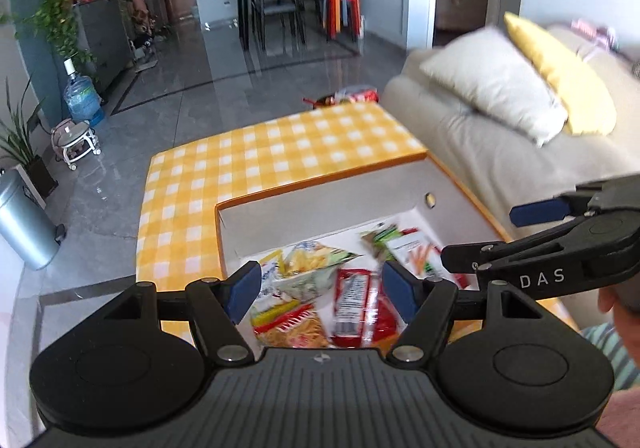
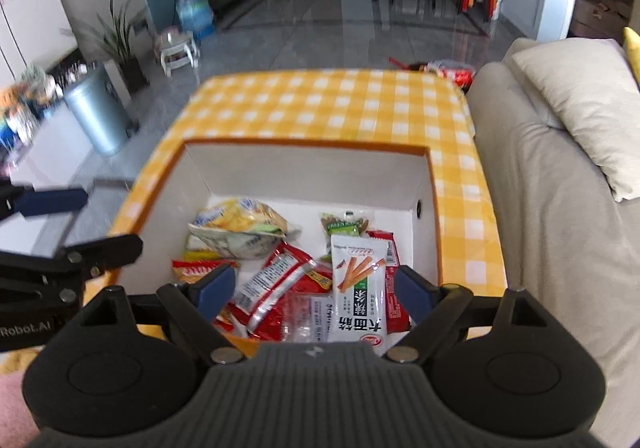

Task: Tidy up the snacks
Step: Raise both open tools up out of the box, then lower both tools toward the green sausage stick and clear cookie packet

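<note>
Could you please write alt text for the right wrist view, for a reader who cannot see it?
Open, empty right tongs hang above a white box holding snack packets, which sits on a yellow checked tablecloth. A beige sofa stands to the right, and the left tongs show at the left edge.

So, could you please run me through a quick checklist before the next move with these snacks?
1. Left gripper empty, fingers apart: ok.
2. Right gripper empty, fingers apart: ok.
3. Snacks inside the white box: ok; the white stick-snack packet, the yellow chip bag and the red packets all lie in it.
4. Checked tablecloth free of loose snacks: ok where visible.
5. Red snack bags beyond the table's far edge, by the sofa: not ok, outside the box.
6. Whether those bags rest on the floor: cannot tell.
</note>
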A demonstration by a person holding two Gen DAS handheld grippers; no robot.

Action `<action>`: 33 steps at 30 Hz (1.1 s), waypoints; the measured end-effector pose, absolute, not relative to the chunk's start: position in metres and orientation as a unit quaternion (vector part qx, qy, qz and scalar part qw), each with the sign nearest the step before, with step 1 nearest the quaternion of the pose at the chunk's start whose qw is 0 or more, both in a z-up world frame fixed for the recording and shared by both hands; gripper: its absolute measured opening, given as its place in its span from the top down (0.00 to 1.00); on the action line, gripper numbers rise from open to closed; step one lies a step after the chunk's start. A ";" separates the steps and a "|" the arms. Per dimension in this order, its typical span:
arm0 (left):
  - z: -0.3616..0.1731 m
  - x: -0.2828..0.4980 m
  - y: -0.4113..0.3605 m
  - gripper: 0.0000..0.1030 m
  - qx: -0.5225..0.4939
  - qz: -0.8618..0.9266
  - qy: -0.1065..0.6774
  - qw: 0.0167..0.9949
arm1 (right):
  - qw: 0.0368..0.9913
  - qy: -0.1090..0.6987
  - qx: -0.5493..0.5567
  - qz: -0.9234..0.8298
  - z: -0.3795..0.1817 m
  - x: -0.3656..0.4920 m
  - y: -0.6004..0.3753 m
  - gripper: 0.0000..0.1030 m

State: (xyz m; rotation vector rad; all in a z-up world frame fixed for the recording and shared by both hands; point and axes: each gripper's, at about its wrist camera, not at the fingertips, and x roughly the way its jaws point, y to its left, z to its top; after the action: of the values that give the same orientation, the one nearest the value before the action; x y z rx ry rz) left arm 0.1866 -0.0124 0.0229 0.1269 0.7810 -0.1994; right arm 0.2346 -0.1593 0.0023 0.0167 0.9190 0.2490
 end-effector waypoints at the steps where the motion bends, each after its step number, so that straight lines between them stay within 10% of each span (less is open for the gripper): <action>1: 0.025 0.180 -0.012 0.21 0.053 -0.095 0.375 0.921 | 0.894 0.433 0.015 0.119 0.006 0.227 -0.161 0.19; 13: -0.005 0.122 -0.021 0.25 -0.017 -0.102 0.391 0.914 | 0.916 0.382 0.097 0.072 -0.007 0.132 -0.192 0.20; 33: -0.088 0.144 -0.043 0.30 -0.090 -0.097 0.473 0.871 | 0.907 0.415 0.051 0.036 -0.093 0.113 -0.198 0.52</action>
State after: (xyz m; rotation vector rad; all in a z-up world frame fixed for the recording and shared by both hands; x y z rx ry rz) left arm 0.1437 -0.0430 -0.0882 -0.1892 0.9894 -0.2020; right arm 0.1134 -0.1976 -0.0930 0.1050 0.8576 0.0750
